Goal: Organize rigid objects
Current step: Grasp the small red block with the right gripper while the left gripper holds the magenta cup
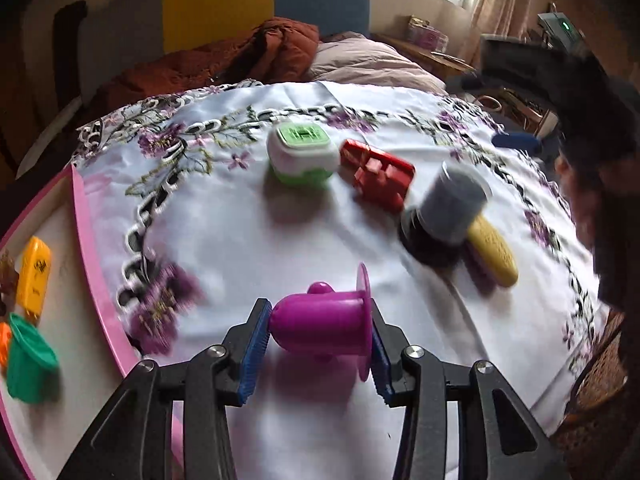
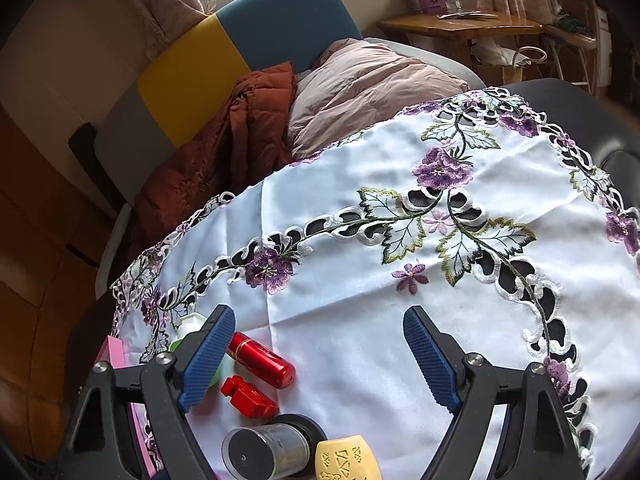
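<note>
From the left wrist, the left gripper (image 1: 320, 336) is clamped on a purple cup (image 1: 320, 326) lying sideways above the embroidered tablecloth (image 1: 224, 232); a pink tray (image 1: 90, 248) at left holds a green cup (image 1: 28, 364) and an orange block (image 1: 34, 276). Farther off lie a green-white container (image 1: 302, 156), a red block (image 1: 378, 174), a grey jar (image 1: 450, 206) and a yellow piece (image 1: 492, 250). From the right wrist, the right gripper (image 2: 320, 360) hangs with fingers apart, holding nothing, over bare cloth, a red cylinder (image 2: 262, 360) just beside its left finger.

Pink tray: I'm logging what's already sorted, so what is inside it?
In the pink tray lie a yellow piece and a green cup. An orange item and a brown one are cut off at the edge.
</note>
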Action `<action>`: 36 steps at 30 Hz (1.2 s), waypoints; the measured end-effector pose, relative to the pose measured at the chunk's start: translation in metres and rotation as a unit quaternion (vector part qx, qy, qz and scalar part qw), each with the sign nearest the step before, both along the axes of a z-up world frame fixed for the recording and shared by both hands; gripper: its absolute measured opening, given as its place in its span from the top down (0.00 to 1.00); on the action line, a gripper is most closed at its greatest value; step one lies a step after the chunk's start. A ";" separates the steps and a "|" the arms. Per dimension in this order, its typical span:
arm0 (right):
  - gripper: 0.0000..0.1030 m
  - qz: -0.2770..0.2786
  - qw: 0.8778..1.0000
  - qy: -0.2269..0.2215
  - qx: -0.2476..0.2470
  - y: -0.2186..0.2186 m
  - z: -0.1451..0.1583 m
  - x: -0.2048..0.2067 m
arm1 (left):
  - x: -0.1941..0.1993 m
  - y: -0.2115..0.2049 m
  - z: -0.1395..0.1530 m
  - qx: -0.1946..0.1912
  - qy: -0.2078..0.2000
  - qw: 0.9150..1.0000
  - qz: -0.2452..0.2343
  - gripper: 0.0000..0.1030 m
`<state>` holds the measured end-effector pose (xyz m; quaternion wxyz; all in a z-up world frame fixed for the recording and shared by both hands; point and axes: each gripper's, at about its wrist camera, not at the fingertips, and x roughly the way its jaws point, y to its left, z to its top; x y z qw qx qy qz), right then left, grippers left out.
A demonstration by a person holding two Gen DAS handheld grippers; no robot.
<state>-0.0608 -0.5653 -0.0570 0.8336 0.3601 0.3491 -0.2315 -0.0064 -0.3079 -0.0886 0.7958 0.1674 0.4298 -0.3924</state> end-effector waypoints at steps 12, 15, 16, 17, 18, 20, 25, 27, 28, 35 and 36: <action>0.38 0.048 0.999 0.010 0.007 0.013 -0.006 0.013 | 0.007 0.009 -0.008 -0.037 0.032 0.999 0.007 0.54; 0.42 0.070 0.998 0.000 0.006 0.019 -0.003 0.016 | 0.006 0.009 -0.008 -0.036 0.030 0.999 0.006 0.54; 0.42 0.083 0.996 -0.013 0.005 0.023 0.000 0.017 | 0.006 0.009 -0.008 -0.037 0.030 0.999 0.006 0.54; 0.42 0.099 0.995 -0.022 0.004 0.028 0.003 0.020 | 0.006 0.009 -0.008 -0.038 0.030 0.999 0.006 0.54; 0.42 0.118 0.993 -0.025 0.001 0.034 0.004 0.024 | 0.006 0.010 -0.008 -0.038 0.030 0.999 0.006 0.54; 0.45 0.152 0.988 -0.019 -0.011 0.048 0.004 0.033 | 0.006 0.010 -0.008 -0.039 0.030 0.999 0.006 0.54; 0.52 0.204 0.979 0.010 -0.016 0.067 -0.006 0.047 | 0.005 0.011 -0.008 -0.041 0.028 0.999 0.007 0.54; 0.52 0.213 0.977 0.009 -0.010 0.068 -0.008 0.049 | 0.005 0.011 -0.007 -0.041 0.029 0.999 0.008 0.54; 0.53 0.218 0.976 0.009 -0.007 0.068 -0.009 0.050 | 0.005 0.010 -0.007 -0.041 0.030 0.999 0.008 0.54; 0.62 0.282 0.957 0.067 -0.017 0.083 -0.019 0.072 | 0.005 0.011 -0.007 -0.043 0.029 0.999 0.005 0.54; 0.62 0.296 0.952 0.081 -0.019 0.086 -0.021 0.076 | 0.005 0.011 -0.008 -0.043 0.029 0.999 0.005 0.54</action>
